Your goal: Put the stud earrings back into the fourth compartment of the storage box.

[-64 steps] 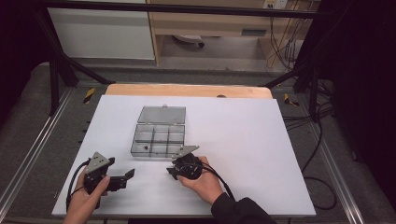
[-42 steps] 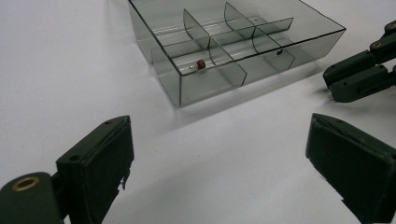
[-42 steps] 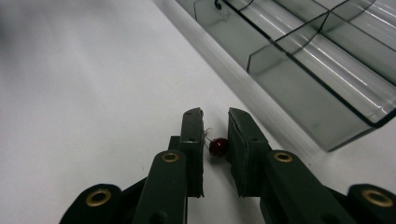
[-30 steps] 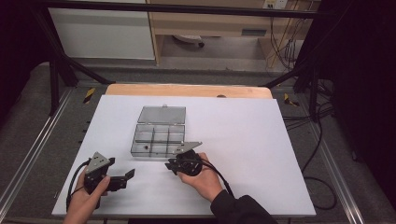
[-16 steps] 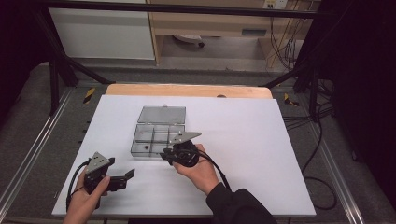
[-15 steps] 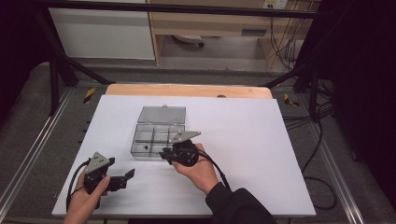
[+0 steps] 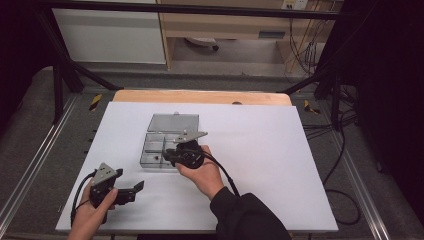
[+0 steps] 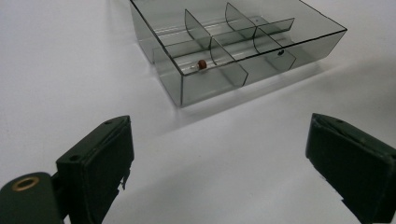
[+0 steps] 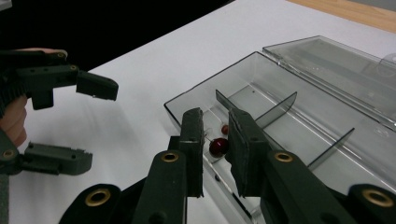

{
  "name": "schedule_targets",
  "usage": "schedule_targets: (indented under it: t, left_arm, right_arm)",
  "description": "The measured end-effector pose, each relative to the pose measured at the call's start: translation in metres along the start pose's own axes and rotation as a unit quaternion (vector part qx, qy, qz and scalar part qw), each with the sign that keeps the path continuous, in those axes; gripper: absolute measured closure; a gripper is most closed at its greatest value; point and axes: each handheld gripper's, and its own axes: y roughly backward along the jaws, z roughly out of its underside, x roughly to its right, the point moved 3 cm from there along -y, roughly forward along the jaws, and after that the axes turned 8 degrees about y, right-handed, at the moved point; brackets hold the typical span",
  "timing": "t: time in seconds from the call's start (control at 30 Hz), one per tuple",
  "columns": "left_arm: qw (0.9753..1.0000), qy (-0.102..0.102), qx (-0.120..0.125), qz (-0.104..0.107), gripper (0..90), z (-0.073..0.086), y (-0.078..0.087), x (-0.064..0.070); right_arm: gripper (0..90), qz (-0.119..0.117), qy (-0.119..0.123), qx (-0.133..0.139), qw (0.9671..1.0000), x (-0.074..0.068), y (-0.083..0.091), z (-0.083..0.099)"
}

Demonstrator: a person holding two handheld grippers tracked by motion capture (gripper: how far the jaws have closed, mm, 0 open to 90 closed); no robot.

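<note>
Bead [image 9: 218, 147], dark red, sits between the right gripper's [image 9: 215, 140] jaws, pinched at their tips, over the near corner compartment of the clear divided box [image 9: 299, 140]; a smaller bead [image 9: 225, 129] lies in that compartment just behind. Left gripper [image 8: 219, 154] w/ jaws spread wide, nothing held, near the box's front on the white table [image 7: 260, 130].
</note>
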Motion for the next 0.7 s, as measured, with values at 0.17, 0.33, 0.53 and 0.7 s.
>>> schedule_targets:
  t: [0.17, 0.33, 0.53, 0.7]
  left_arm:
    - [1.0000, 0.000, 0.000, 0.000, 8.0, 0.000, 0.000, 0.000]
    - [1.0000, 0.001, 0.000, 0.000, 8.0, 0.000, 0.000, 0.000]
    - [1.0000, 0.001, 0.000, -0.001, 8.0, 0.000, 0.000, 0.000]
    - [1.0000, 0.002, 0.000, -0.001, 8.0, 0.000, 0.000, 0.000]
  right_arm:
    - [76.2, 0.000, -0.004, 0.003, 1.0000, 0.002, -0.008, -0.008]
    - [76.2, 0.000, -0.001, 0.001, 1.0000, 0.001, -0.013, -0.012]
    - [76.2, 0.003, 0.006, -0.005, 1.0000, 0.002, -0.021, -0.017]
    - [76.2, 0.004, 0.005, -0.011, 0.9999, 0.003, -0.028, -0.020]
